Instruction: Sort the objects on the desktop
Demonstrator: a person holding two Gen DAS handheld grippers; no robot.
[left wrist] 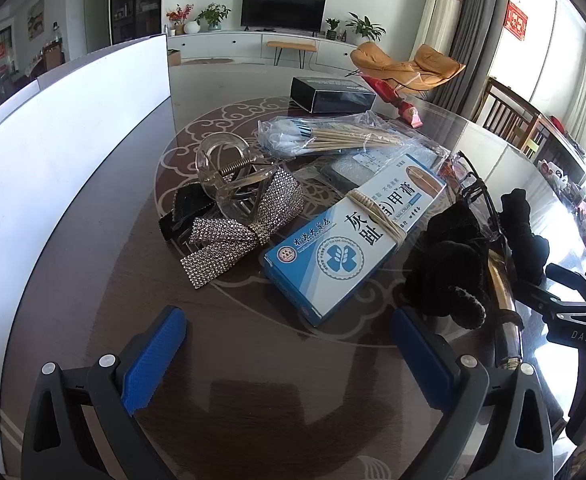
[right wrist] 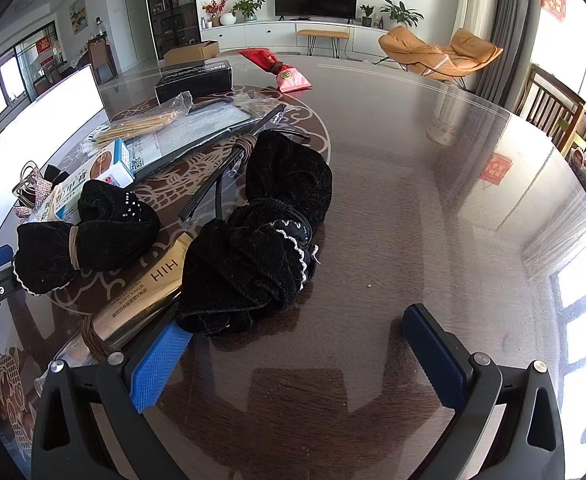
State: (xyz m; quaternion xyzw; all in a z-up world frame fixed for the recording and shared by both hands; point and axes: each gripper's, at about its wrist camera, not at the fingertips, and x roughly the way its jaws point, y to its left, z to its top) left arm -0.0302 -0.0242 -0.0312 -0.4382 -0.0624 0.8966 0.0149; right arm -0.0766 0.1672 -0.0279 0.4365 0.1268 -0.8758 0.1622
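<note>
A blue and white medicine box (left wrist: pixel 349 236) with a rubber band lies mid-table, ahead of my open left gripper (left wrist: pixel 289 344). Left of the box sit a rhinestone bow clip (left wrist: pixel 237 232) and a clear claw clip (left wrist: pixel 229 176). A bag of cotton swabs (left wrist: pixel 329 138) lies behind. In the right wrist view a large black velvet scrunchie (right wrist: pixel 269 240) lies just ahead of my open right gripper (right wrist: pixel 297 344), touching its left blue pad. A smaller black velvet bow (right wrist: pixel 89 236) and a gold cream tube (right wrist: pixel 149 292) lie to the left. Nothing is between either gripper's fingers.
A white board (left wrist: pixel 73 152) stands along the table's left. A black box (left wrist: pixel 331 94) and a red packet (right wrist: pixel 281 68) sit at the back. Black-framed glasses (right wrist: pixel 221 172) lie among the items. The dark glass tabletop (right wrist: pixel 433 200) stretches right. Wooden chairs stand beyond the right edge.
</note>
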